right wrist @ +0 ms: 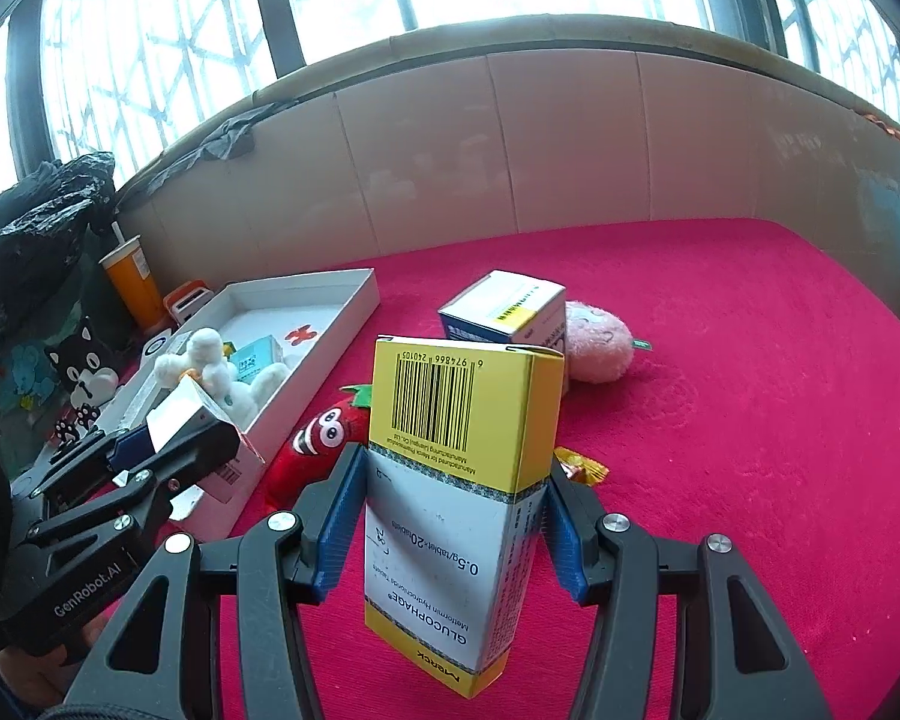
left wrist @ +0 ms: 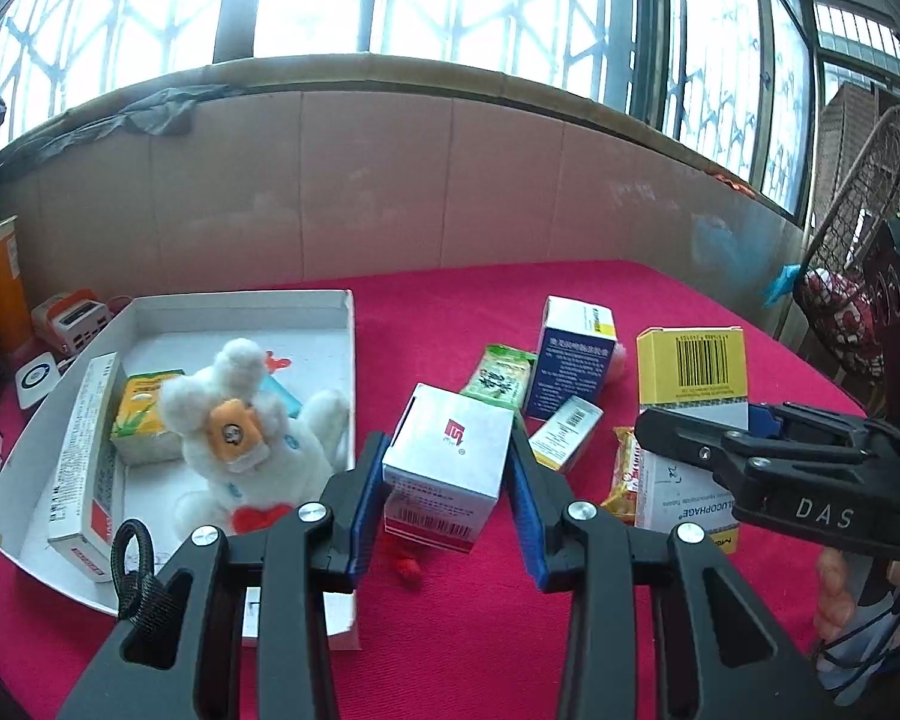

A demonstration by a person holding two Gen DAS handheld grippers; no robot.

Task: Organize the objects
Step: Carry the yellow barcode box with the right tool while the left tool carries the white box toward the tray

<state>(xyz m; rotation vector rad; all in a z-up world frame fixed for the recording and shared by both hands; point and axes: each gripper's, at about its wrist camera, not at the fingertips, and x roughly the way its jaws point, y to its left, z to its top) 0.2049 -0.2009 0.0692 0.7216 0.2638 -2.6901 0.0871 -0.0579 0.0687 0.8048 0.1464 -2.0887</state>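
Red cloth over the tabletop (right wrist: 720,360), loose packets and toys spread across its middle. White tray (left wrist: 342,324) at the left edge, already stocked: long medicine carton (left wrist: 84,456) along its left wall, green-and-yellow box (left wrist: 144,414) beside that, white plush rabbit (left wrist: 252,438) sprawled across the floor; evidently the collecting place. Left gripper (left wrist: 447,468) closed on a white box with red logo (left wrist: 450,450), blue pads flat against two opposite sides, box lifted off the cloth just right of the tray's near corner; judged on its way in, though the rabbit left little bare floor. Right gripper (right wrist: 450,528) clamped on the yellow-and-white Glucophage carton (right wrist: 456,492), gripped low on its narrow sides, barcode end pointing away, raised over the middle of the tabletop; probably next for the tray. Not yet sorted: blue-and-white box (left wrist: 573,360) standing toward the far edge, pink plush (right wrist: 597,345) touching its right side, green sachet (left wrist: 498,381) and small barcoded box (left wrist: 564,432) near the centre, yellow snack packet (left wrist: 624,474) beneath the right gripper, red plush with eyes (right wrist: 312,450) against the tray's near wall. Orange cup (right wrist: 132,282) and white charger (left wrist: 69,321) beyond the left edge, apparently no part of the job. Risk noted: both grippers close together near the tray, hence some chance of a knock.
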